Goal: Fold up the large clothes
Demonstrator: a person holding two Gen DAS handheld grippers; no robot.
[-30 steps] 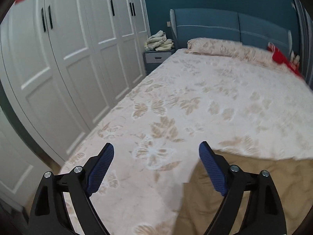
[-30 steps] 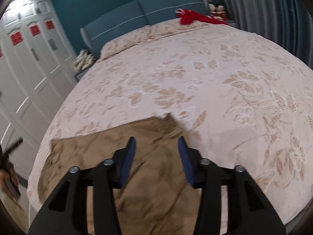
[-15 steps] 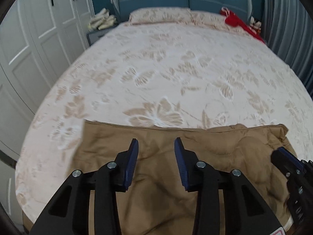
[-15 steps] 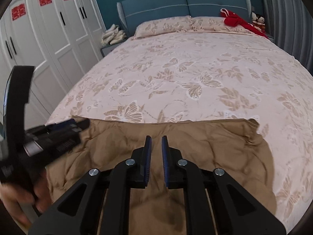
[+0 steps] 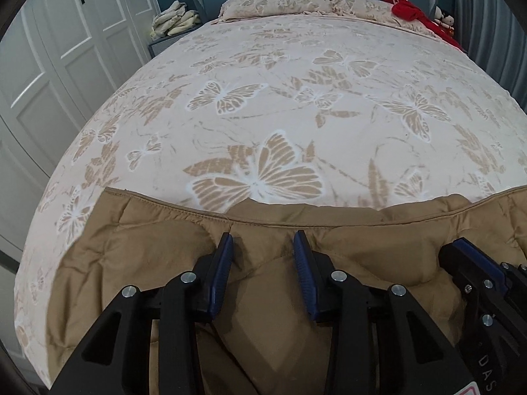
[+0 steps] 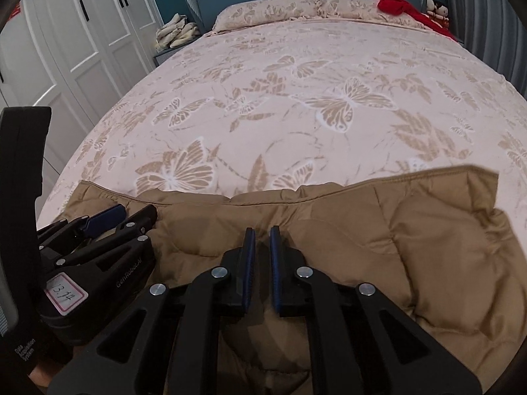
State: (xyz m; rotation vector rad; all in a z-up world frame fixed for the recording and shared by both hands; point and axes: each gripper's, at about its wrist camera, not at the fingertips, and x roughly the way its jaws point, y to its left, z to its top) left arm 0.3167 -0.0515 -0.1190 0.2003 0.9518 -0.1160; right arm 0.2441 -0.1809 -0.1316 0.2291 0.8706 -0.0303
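Note:
A tan quilted jacket point(image 5: 346, 263) lies spread across the near end of the bed, its stitched hem running left to right. My left gripper point(image 5: 263, 238) hangs just behind that hem, its blue pads a hand's width apart and nothing pinched between them. The right wrist view shows this left gripper point(image 6: 122, 215) low at the left. My right gripper point(image 6: 262, 230) sits over the middle of the jacket point(image 6: 411, 247). Its jaws are closing, with only a narrow slit left and no cloth seen in it. It enters the left wrist view as the right gripper point(image 5: 471, 253) at the right edge.
The bed point(image 5: 296, 98) has a butterfly-print cover, with pillows point(image 5: 273, 3) and a red garment point(image 5: 408, 10) at the far end. White wardrobe doors point(image 5: 66, 49) line the left. A nightstand carries folded cloths point(image 5: 174, 19). Grey curtains point(image 5: 487, 16) hang on the right.
Both grippers swung in from the sides and sank toward the jacket's hem. The left jaws narrowed from wide apart. The right jaws drew nearly together.

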